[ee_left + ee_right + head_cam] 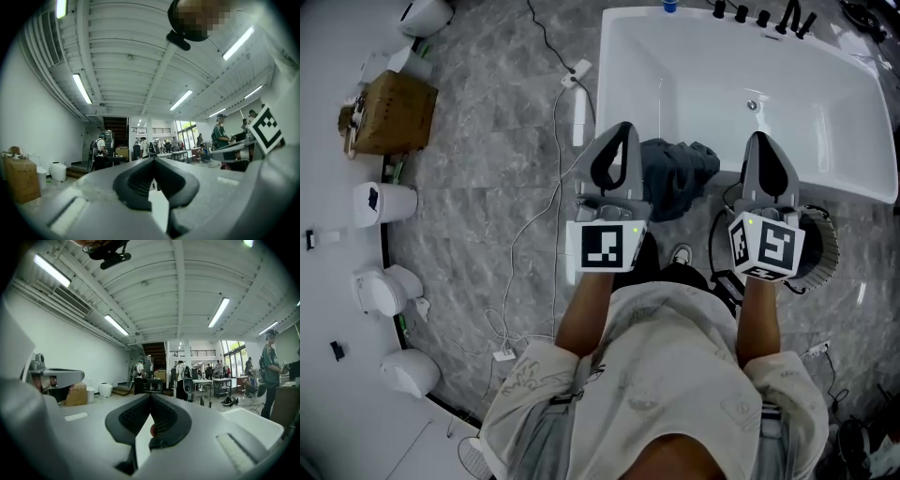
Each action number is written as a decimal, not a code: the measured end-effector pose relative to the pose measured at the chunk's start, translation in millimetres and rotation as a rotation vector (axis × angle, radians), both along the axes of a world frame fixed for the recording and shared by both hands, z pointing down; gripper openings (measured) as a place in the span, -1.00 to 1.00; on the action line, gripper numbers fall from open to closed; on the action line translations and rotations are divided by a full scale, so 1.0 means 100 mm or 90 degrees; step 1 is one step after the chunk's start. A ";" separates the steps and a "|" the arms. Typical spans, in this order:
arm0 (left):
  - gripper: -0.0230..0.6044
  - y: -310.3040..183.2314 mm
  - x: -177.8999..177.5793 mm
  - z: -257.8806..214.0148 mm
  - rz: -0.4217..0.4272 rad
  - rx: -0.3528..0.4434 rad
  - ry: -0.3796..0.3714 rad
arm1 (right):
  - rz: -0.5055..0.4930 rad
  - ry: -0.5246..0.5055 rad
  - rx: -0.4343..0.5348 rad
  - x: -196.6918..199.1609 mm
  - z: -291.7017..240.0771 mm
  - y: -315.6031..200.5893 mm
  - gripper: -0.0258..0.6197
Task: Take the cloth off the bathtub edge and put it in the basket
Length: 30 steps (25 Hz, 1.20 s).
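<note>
You're hovering L gripper (622, 136) & R gripper (761, 141), fingers clenched on nothing, either side of the cloth (675, 173) draped over the tub (611, 94) edge, prob. lining up a grab, w/ basket (821, 246) beside R.

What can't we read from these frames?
Basket: head view, mostly behind the right claw; contents unseen.
Cloth: head view, left side hidden by the left claw; absent from both gripper views.
Blue object on the tub rim: cut off by the top edge.

Grey marble floor (487, 187), white ribbed ceiling (131, 37), strip lights (82, 88)
</note>
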<state>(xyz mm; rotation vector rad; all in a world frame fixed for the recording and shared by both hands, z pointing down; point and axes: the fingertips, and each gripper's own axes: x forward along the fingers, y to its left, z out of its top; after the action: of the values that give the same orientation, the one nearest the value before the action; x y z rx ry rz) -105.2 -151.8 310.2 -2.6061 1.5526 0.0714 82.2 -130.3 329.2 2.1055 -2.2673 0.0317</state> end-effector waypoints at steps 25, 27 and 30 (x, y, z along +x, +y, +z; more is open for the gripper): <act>-0.93 -0.99 -0.34 2.07 0.106 -0.140 -0.023 | -0.025 -0.067 -0.395 -0.95 3.53 -0.79 -0.25; -0.93 -1.06 -0.34 2.21 0.114 -0.148 -0.032 | -0.039 -0.069 -0.435 -1.03 3.83 -0.84 -0.06; -0.93 -1.12 -0.32 2.36 0.121 -0.163 -0.026 | -0.046 -0.059 -0.503 -1.08 4.29 -0.82 0.41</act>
<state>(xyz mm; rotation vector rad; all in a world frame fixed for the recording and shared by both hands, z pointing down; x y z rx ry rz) -137.3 -264.1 545.9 -2.9241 1.3786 -0.1756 -25.6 -212.3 758.1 1.6097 -1.8948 0.8729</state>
